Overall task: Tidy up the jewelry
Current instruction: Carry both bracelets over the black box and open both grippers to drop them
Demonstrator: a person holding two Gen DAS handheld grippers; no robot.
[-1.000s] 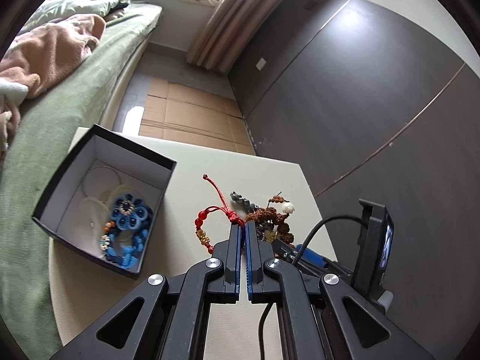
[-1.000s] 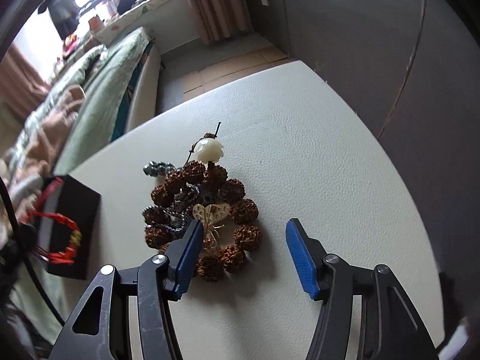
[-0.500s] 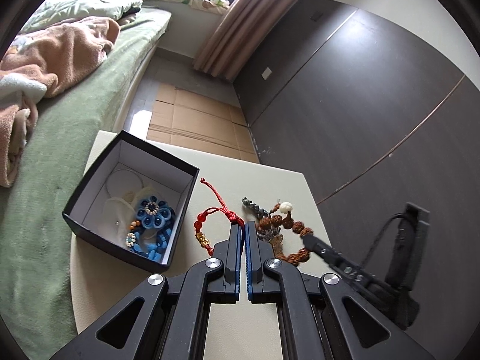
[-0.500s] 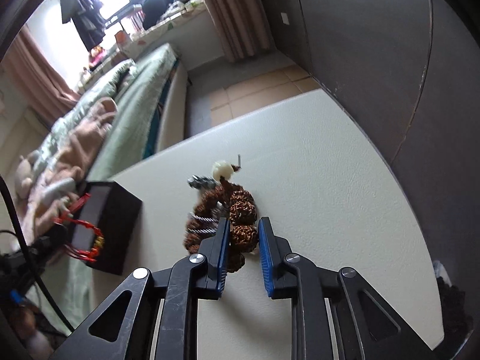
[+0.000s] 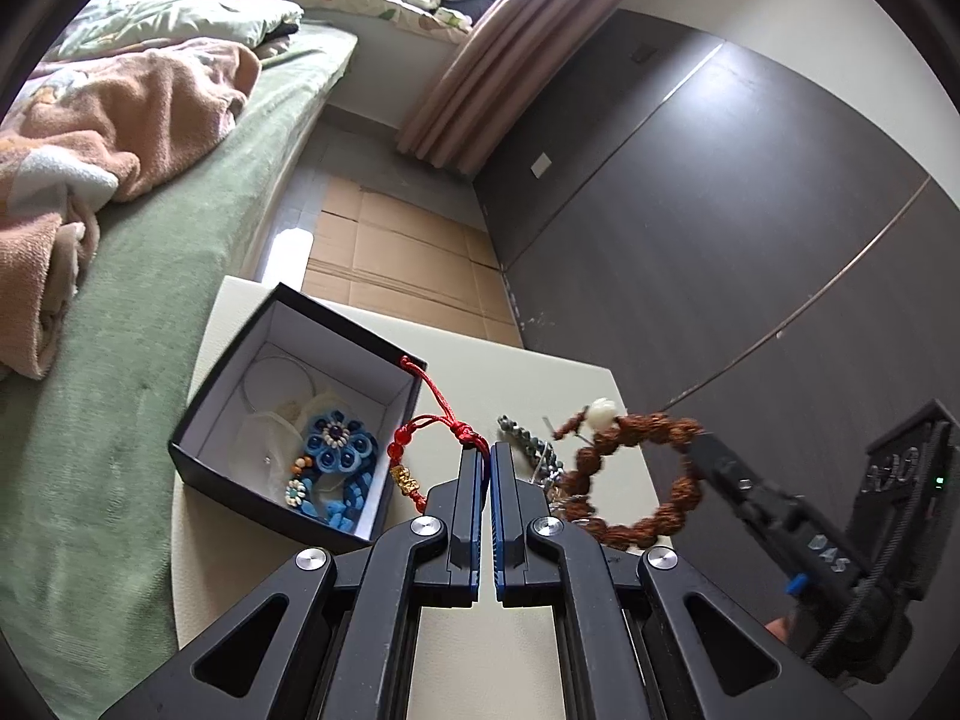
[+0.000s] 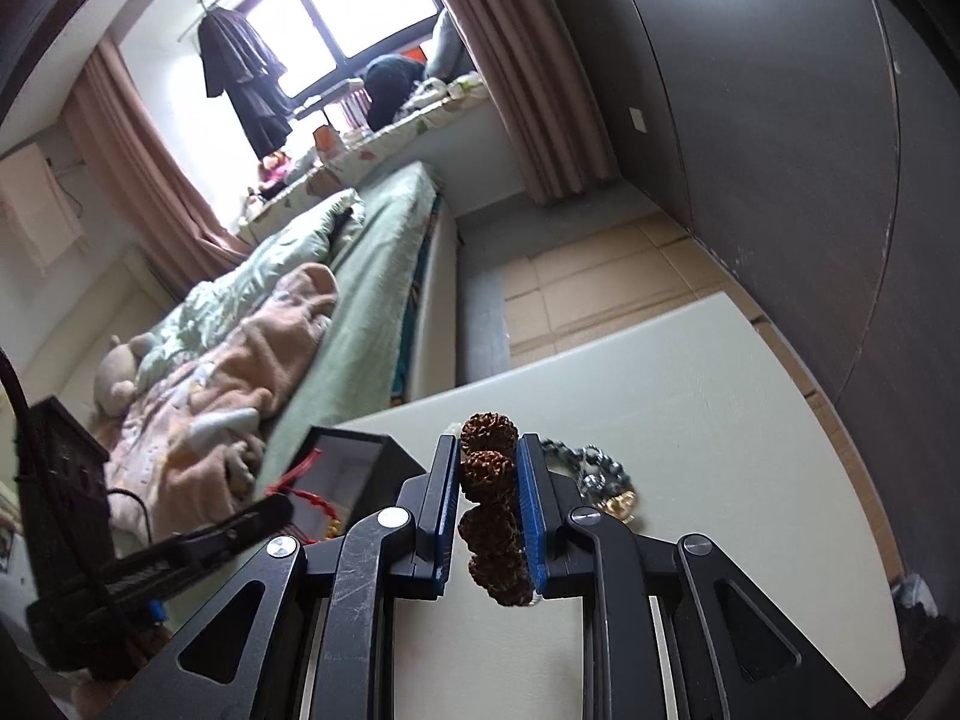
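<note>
Left claw is pressed together on the red cord bracelet, which hangs against the near right wall of the open black box on the table. Right claw pinches the brown seed-bead bracelet, lifted clear of the table to the right of the box; a grey bead chain lies between them.

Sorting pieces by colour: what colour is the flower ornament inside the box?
Blue flower ornament, clearest in the left wrist view.

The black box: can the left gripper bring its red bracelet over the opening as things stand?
Probably yes. The black box stands open just left of the left gripper, and the red bracelet already drapes over its near corner; nothing lies between.
</note>
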